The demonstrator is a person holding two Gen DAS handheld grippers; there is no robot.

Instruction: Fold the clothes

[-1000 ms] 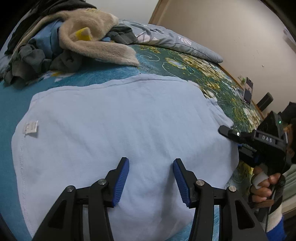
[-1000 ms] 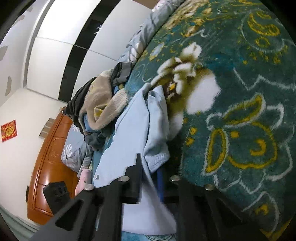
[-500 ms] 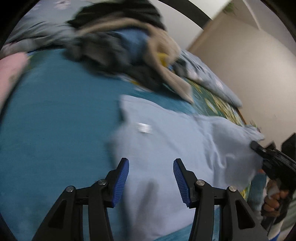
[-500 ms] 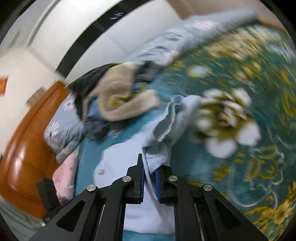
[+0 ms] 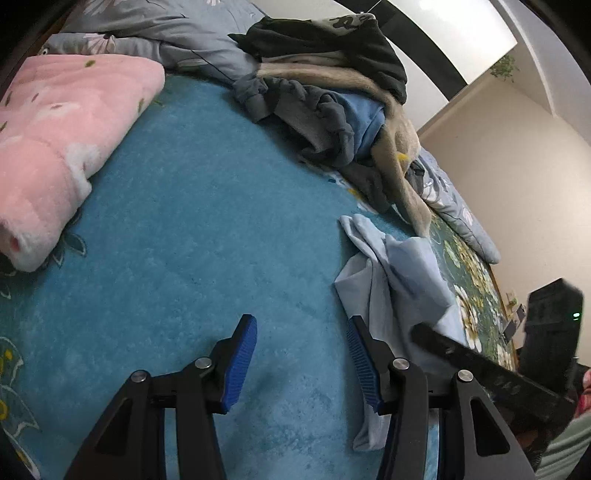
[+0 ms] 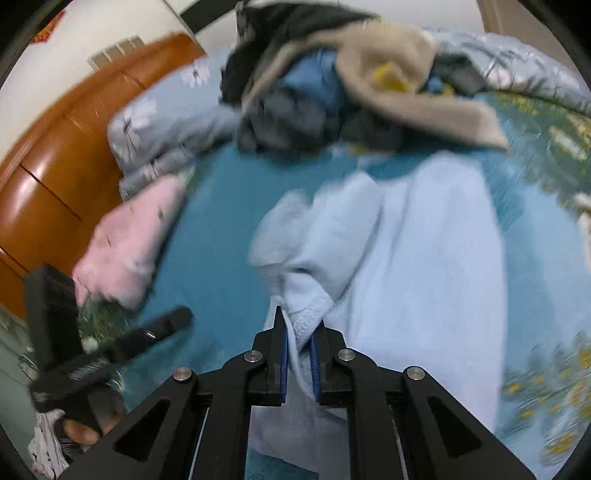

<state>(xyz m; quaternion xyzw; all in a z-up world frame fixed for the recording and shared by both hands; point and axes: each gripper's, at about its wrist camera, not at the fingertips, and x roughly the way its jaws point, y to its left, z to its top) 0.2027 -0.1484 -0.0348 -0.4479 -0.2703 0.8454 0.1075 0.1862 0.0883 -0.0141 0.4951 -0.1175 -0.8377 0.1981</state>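
A light blue garment (image 6: 428,258) lies on the teal bedspread (image 5: 184,240). One edge of it is lifted and bunched. My right gripper (image 6: 298,345) is shut on that hemmed edge and holds it above the rest of the cloth. In the left wrist view the garment (image 5: 391,269) shows as a crumpled fold to the right, with the right gripper (image 5: 424,334) reaching in behind it. My left gripper (image 5: 301,363) is open over bare bedspread, just left of the garment, with nothing between its blue pads (image 5: 240,365). One of its fingers (image 6: 170,323) shows at the left of the right wrist view.
A pile of mixed clothes (image 5: 332,92) sits at the back of the bed. A folded pink blanket (image 5: 62,140) lies at the left, with grey floral bedding (image 5: 166,29) behind it. A wooden headboard (image 6: 55,177) stands beyond. A hand (image 6: 81,432) holds the left tool.
My left gripper swung left off the spread garment to bare bedspread. My right gripper, still shut on the edge, carried it leftward over the cloth.
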